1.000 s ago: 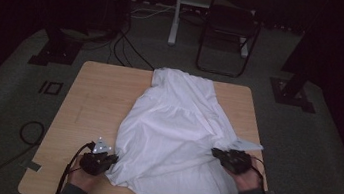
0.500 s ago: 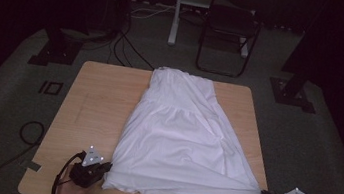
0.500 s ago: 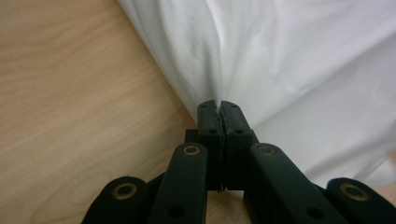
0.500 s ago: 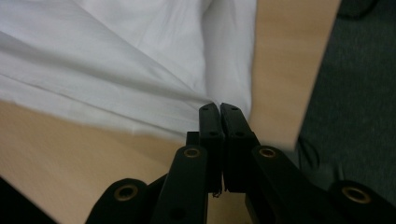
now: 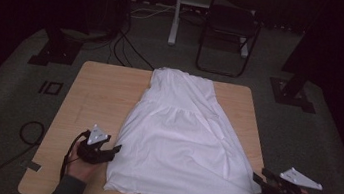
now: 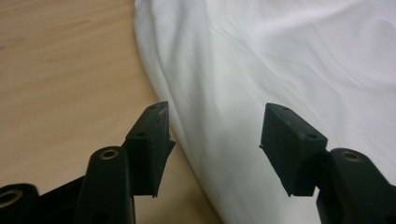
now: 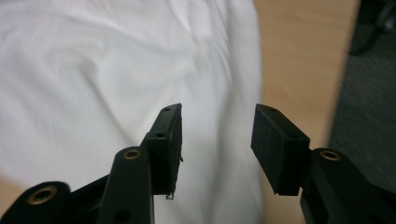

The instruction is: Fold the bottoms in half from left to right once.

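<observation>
A white dress (image 5: 179,143) lies spread flat on the wooden table (image 5: 100,92), bodice at the far end, hem at the near edge. My left gripper (image 5: 115,148) sits just off the hem's left corner. Its jaws have just been opening, and the left gripper view has the left gripper (image 6: 215,116) hovering open above the dress (image 6: 280,56) edge, nothing pinched. My right gripper (image 5: 256,178) is at the hem's right corner by the table's right edge. Its jaws have also just been opening; the right gripper (image 7: 217,114) stands open over the dress (image 7: 93,70) without pressing it.
Bare wood (image 6: 56,70) lies left of the dress, and a narrow strip of table (image 7: 299,60) right of it before grey carpet (image 7: 369,93). A black chair (image 5: 229,29), floor cables (image 5: 126,45) and black stand bases (image 5: 54,54) sit beyond the table.
Both grippers pulled the hem outward and toward the near edge, the right one far to the right, flattening the dress. Both jaws, shut on the hem before, now stand open and have let go.
</observation>
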Demonstrator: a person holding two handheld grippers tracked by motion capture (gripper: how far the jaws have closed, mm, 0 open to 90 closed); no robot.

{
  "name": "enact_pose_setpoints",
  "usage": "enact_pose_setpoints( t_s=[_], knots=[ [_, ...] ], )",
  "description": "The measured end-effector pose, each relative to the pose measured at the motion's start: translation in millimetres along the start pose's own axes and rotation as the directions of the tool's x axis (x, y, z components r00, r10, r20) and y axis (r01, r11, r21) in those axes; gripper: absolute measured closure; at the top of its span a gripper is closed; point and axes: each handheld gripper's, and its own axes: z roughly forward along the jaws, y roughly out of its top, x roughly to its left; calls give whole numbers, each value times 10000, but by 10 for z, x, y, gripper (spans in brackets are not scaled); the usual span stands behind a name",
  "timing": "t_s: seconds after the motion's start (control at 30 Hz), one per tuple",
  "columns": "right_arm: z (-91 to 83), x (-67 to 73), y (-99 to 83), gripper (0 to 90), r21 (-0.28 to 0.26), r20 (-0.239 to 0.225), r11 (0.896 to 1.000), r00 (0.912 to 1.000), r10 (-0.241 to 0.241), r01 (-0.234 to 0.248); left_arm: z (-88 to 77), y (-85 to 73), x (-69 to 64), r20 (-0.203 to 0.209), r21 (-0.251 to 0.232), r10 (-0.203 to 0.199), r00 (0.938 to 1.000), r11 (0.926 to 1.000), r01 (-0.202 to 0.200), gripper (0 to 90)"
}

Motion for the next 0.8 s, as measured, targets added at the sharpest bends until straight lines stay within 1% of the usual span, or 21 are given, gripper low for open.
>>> enact_pose_setpoints(
  t_s=[0.03,0.1,0.13,0.2,0.23,0.27,0.3,0.37,0.4,0.43,0.47,0.5,0.53,0.57,0.6,0.63,0.67,0.7,0.73,0.77,0.8],
  knots=[
    [113,14,92,515,20,-63,10000,10000,-66,66,84,58,36,-30,48,-71,10000,10000,71,422],
    [363,44,271,494,74,-196,9993,9991,-376,377,231,154,106,-75,204,-133,9999,9997,134,414],
    [462,54,336,479,149,-194,9988,9988,-454,457,332,213,151,-148,259,-278,9995,9993,282,414],
    [772,71,520,442,480,-150,9964,9974,-699,706,488,286,215,-83,514,-470,9989,9976,473,415],
    [909,78,595,404,626,-93,9951,9971,-759,763,560,311,228,-74,588,-546,9985,9968,549,418],
    [1046,88,667,383,816,-28,9932,9966,-825,824,629,333,237,0,725,-579,9983,9957,578,419],
    [1177,98,734,361,988,90,9907,9954,-951,938,692,352,234,63,870,-543,9985,9948,535,422],
    [1426,107,848,327,1277,239,9865,9940,-1065,1026,788,378,205,20,1057,-372,9993,9937,367,422],
    [1512,112,884,314,1389,410,9844,9926,-1147,1080,857,392,174,10,1174,-271,9996,9927,268,422],
    [1673,114,942,283,1584,615,9810,9905,-1228,1118,903,399,152,-51,1275,-192,9998,9916,197,431],
    [1793,109,976,269,1735,629,9798,9917,-1120,997,932,403,138,-90,1357,-171,9998,9906,181,439],
    [1878,107,992,246,1865,681,9780,9918,-1083,940,956,405,129,-121,1405,-147,9998,9900,162,453],
    [1878,107,992,246,1865,681,9780,9918,-1083,940,956,405,129,-121,1405,-147,9998,9900,162,470],
    [1953,109,1001,240,2025,728,9751,9916,-1073,907,983,404,122,-137,1515,-60,9999,9884,80,470],
    [2053,113,1002,259,2326,788,9674,9895,-1211,999,989,401,121,-114,1569,-20,9999,9876,38,524],
    [2090,111,998,310,2526,923,9612,9862,-1378,1107,981,402,123,0,1543,-24,10000,9880,24,593],
    [2110,95,991,393,2699,1089,9564,9833,-1455,1116,975,404,122,-22,1576,29,10000,9875,-25,716],
    [2108,77,989,457,2762,1353,9549,9792,-1510,1090,963,408,124,-47,1597,80,10000,9871,-71,787],
    [2070,20,996,559,2604,1842,9612,9726,-1420,910,958,406,127,-56,1598,77,10000,9871,-67,844],
    [2014,-47,1009,679,2311,2044,9720,9745,-924,436,956,403,132,-50,1587,74,10000,9873,-65,853],
    [1965,-108,1017,778,2072,2163,9783,9748,-544,86,953,395,144,-51,1558,3,10000,9878,5,856]
  ],
)
